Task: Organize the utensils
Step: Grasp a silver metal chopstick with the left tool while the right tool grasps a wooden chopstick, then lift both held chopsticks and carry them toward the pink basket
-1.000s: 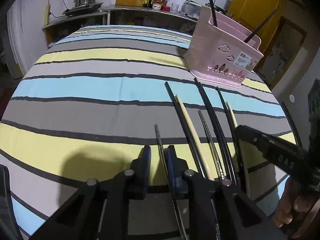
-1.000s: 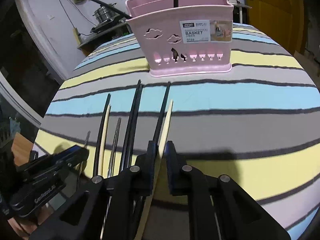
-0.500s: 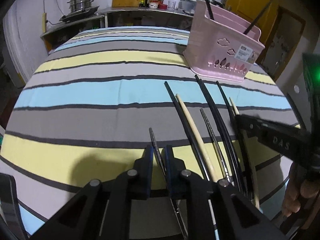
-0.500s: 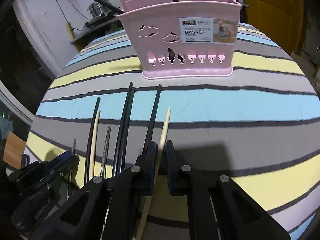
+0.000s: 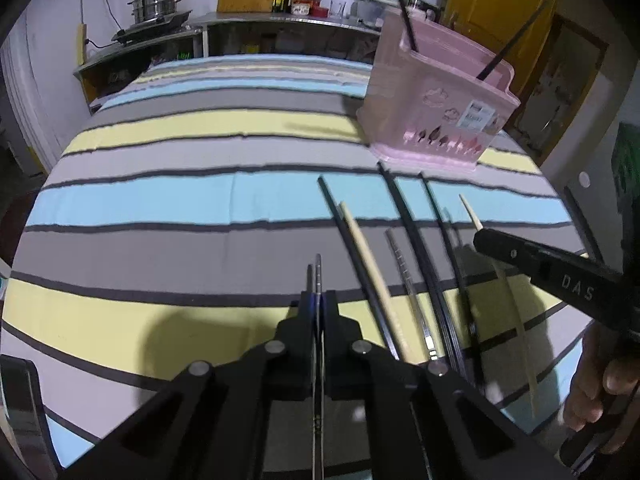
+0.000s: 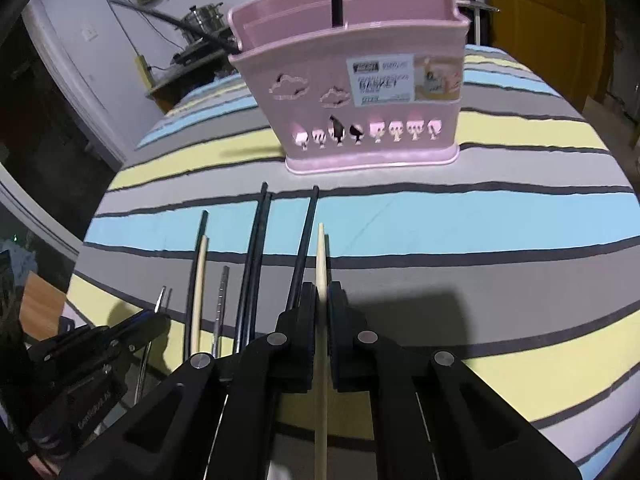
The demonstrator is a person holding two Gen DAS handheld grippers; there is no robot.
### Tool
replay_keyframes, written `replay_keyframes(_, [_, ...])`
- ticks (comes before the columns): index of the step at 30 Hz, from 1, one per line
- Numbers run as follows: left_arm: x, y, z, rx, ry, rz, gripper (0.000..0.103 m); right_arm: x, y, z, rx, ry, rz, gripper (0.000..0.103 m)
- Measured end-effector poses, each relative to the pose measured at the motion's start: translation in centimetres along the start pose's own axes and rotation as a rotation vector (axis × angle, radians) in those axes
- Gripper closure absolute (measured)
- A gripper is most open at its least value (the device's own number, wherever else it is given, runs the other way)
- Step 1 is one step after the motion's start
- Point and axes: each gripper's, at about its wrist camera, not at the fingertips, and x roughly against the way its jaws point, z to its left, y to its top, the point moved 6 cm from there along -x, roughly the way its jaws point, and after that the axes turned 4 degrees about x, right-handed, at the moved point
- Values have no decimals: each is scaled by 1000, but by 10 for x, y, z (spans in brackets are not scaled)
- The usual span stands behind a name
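A pink utensil basket (image 5: 436, 104) (image 6: 356, 88) stands on the striped tablecloth with black chopsticks upright in it. Several chopsticks lie in a row in front of it: black ones (image 5: 412, 240), a wooden one (image 5: 372, 272) and a metal one (image 5: 404, 276). My left gripper (image 5: 319, 304) is shut on a metal chopstick (image 5: 318, 276), lifted a little off the cloth. My right gripper (image 6: 321, 300) is shut on a wooden chopstick (image 6: 321, 256), raised above the cloth; it shows at the right of the left wrist view (image 5: 476, 236).
The striped tablecloth (image 5: 180, 200) covers a table that drops off at the near and right edges. A counter with a steel pot (image 5: 156, 0) and bottles stands behind. A yellow door (image 6: 540, 20) is at the right.
Both grippers have closed on their chopsticks and lifted them off the cloth. The basket looks nearer in the right wrist view.
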Motion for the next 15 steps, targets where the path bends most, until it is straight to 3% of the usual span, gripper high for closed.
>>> replay_keyframes(15, [80,43,-26,-35,-89,-156,98,97,26,14,30,54,-196,98])
